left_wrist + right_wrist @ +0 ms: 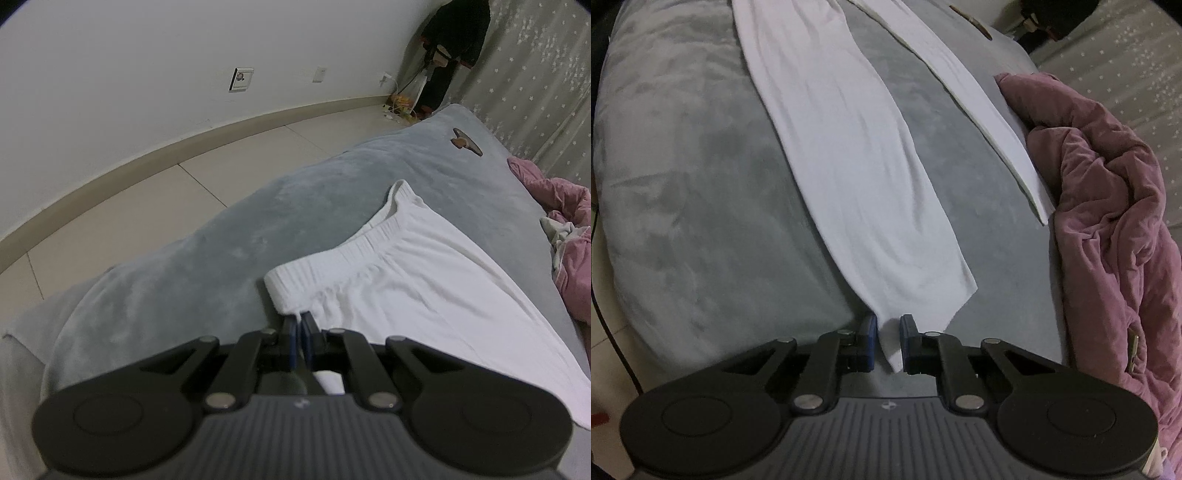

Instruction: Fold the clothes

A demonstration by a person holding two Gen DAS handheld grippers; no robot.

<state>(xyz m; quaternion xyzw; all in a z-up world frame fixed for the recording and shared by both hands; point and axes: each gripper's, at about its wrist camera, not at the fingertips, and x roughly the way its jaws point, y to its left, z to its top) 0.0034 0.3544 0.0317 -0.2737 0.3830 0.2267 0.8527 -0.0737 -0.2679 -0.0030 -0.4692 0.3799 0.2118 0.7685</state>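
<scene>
The grey blanket (pixel 694 177) lies bare left of the white trousers (pixel 849 177), and a bare strip runs between the two legs, leaving room to pass. Right of the trousers, a heaped pink quilt (pixel 1115 206) touches the far leg and blocks that side.

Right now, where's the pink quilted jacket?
The pink quilted jacket is bunched along the right edge of the grey blanket in the right wrist view, beside the far leg of the white trousers.
</scene>
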